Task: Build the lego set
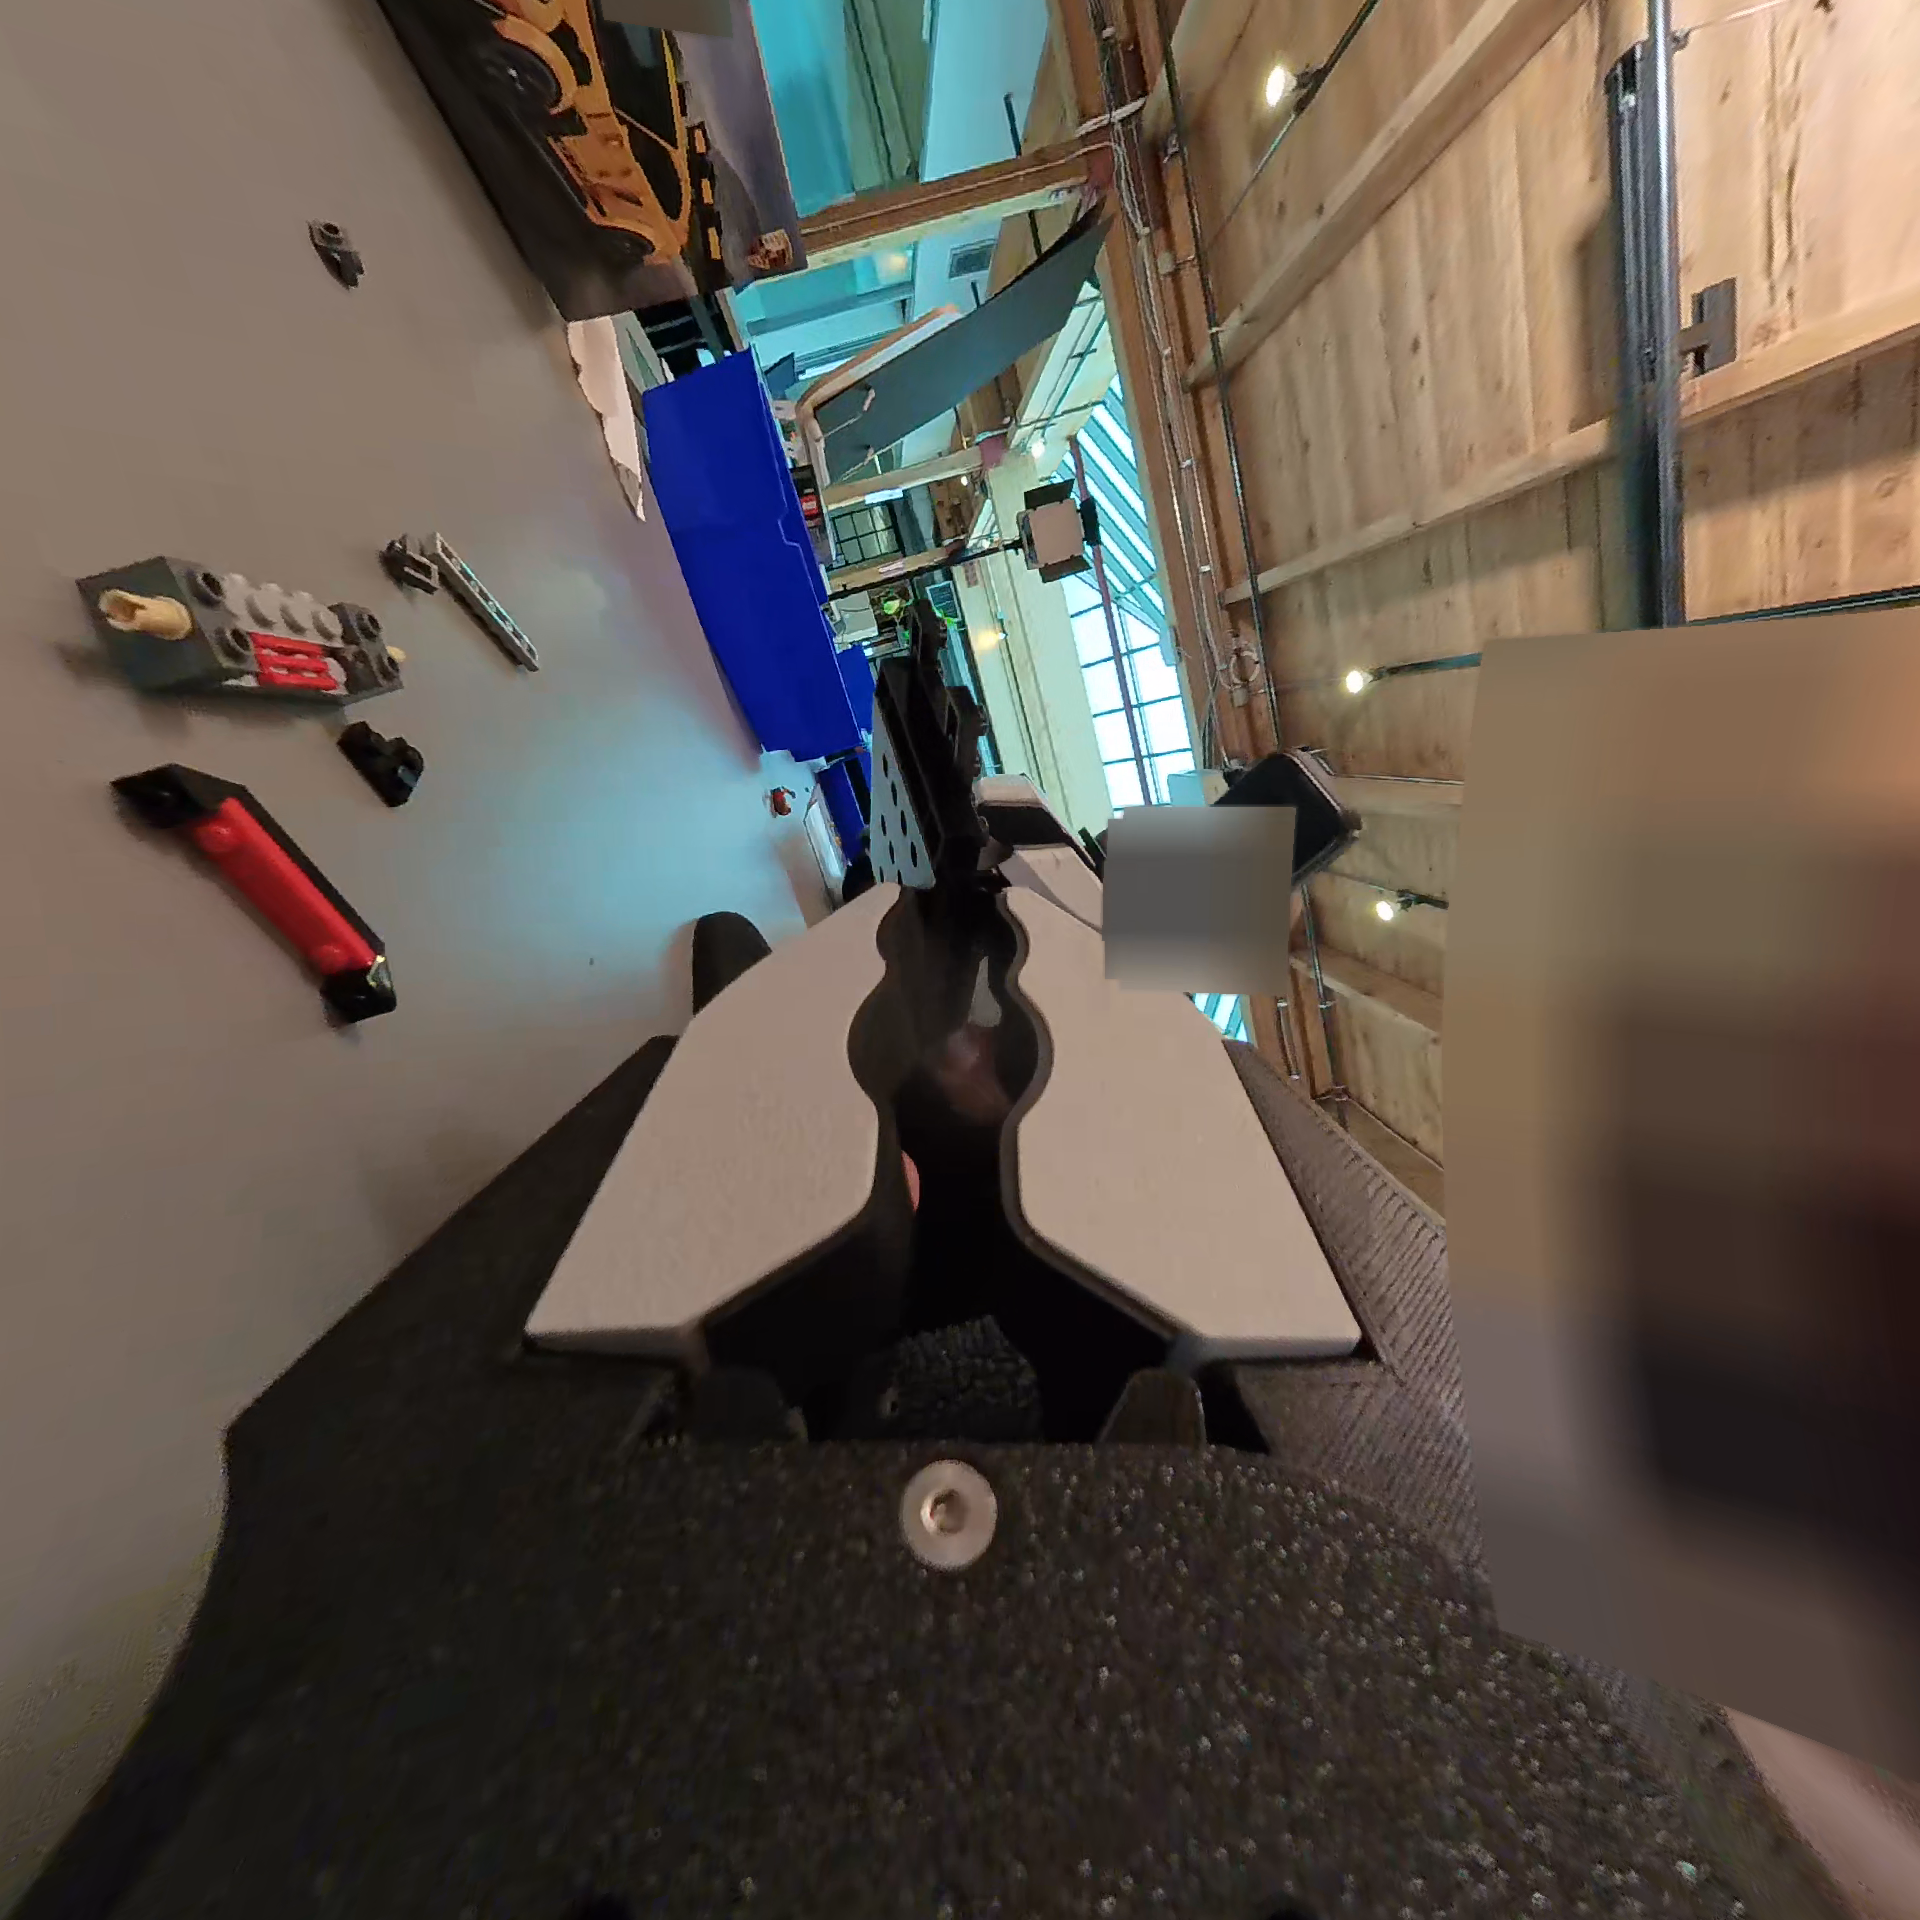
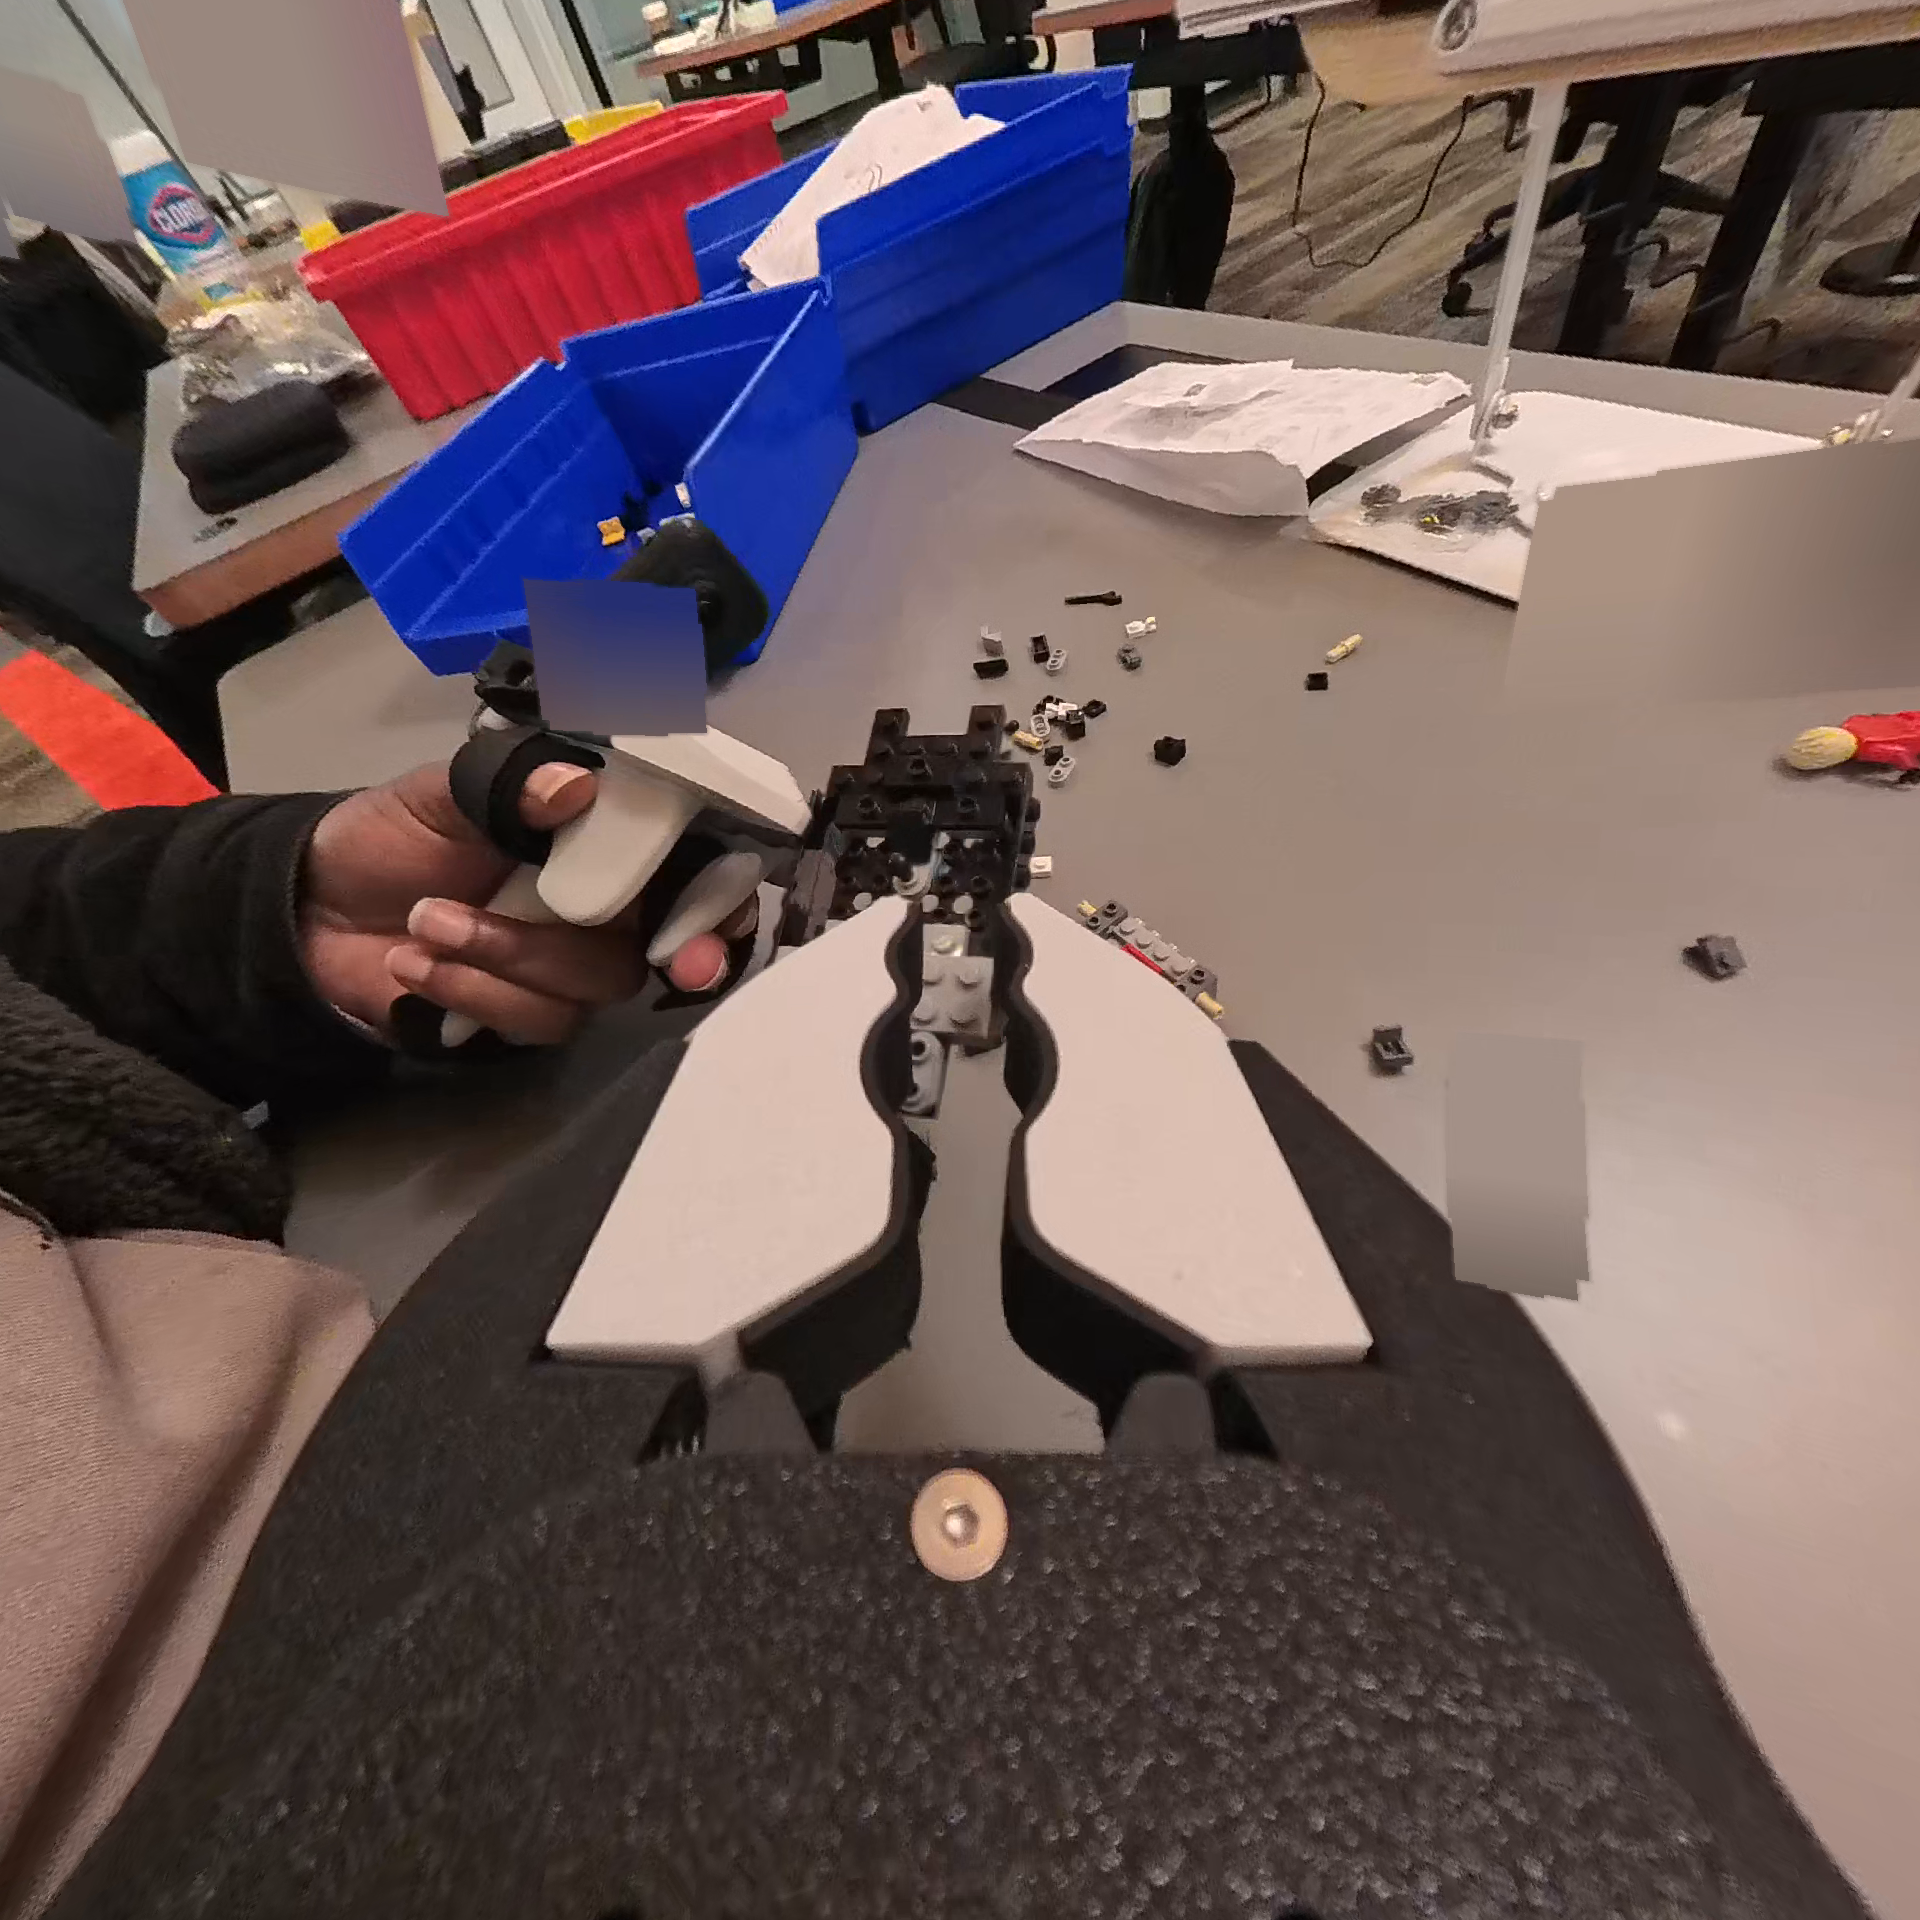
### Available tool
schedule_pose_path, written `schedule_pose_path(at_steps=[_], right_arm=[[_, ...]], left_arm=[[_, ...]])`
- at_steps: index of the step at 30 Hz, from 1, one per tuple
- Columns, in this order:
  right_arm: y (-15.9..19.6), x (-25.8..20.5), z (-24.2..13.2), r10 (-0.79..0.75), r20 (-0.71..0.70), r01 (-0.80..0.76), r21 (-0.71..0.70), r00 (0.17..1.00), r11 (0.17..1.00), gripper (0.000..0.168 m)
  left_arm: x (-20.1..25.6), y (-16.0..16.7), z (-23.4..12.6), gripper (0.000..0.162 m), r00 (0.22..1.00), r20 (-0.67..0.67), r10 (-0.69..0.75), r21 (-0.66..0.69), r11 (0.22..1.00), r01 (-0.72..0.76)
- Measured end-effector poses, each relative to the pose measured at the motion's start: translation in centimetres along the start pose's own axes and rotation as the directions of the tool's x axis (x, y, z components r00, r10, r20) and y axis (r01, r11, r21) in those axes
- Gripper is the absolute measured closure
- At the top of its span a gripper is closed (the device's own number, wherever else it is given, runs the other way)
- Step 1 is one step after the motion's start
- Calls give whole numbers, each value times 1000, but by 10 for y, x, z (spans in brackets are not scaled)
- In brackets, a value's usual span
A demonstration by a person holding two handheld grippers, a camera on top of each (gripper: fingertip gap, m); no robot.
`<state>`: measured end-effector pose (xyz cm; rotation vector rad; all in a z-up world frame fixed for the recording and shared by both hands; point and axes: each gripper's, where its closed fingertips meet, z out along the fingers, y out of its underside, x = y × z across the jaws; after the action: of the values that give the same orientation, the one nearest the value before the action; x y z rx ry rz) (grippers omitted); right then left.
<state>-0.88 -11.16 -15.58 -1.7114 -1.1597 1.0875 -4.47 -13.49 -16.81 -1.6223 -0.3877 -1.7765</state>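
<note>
Both tongs are on one thing here: the black lego build, lifted above the grey desk. The right tongs are clenched on its light grey lower end, that grey plate sitting right between the fingertips. The left tongs, worked by a hand in a black sleeve, come in from the left of the right tongs and pinch the build's side. In the left wrist view, rolled hard sideways, the left tongs grip the dark studded build at their tips.

Beyond the right tongs, a scatter of small black and grey pieces lies on the desk, with blue bins and a red bin farther back. To their right sits a small grey-and-red assembly; the left view shows it too, near a red-and-black bar.
</note>
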Motion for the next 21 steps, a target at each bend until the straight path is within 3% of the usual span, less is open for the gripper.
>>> schedule_pose_path(at_steps=[3,10,21], right_arm=[[2,-6,8,-61,-11,60,-27,998,998,156],[11,-12,29,-187,-61,180,-94,981,979,153],[17,-9,29,-305,-97,289,-148,947,946,161]], left_arm=[[-1,1,1,150,998,29,50,-2,999,-50],[0,10,8,150,922,163,352,-66,936,-345],[-8,20,7,150,853,208,478,-190,875,-444]])
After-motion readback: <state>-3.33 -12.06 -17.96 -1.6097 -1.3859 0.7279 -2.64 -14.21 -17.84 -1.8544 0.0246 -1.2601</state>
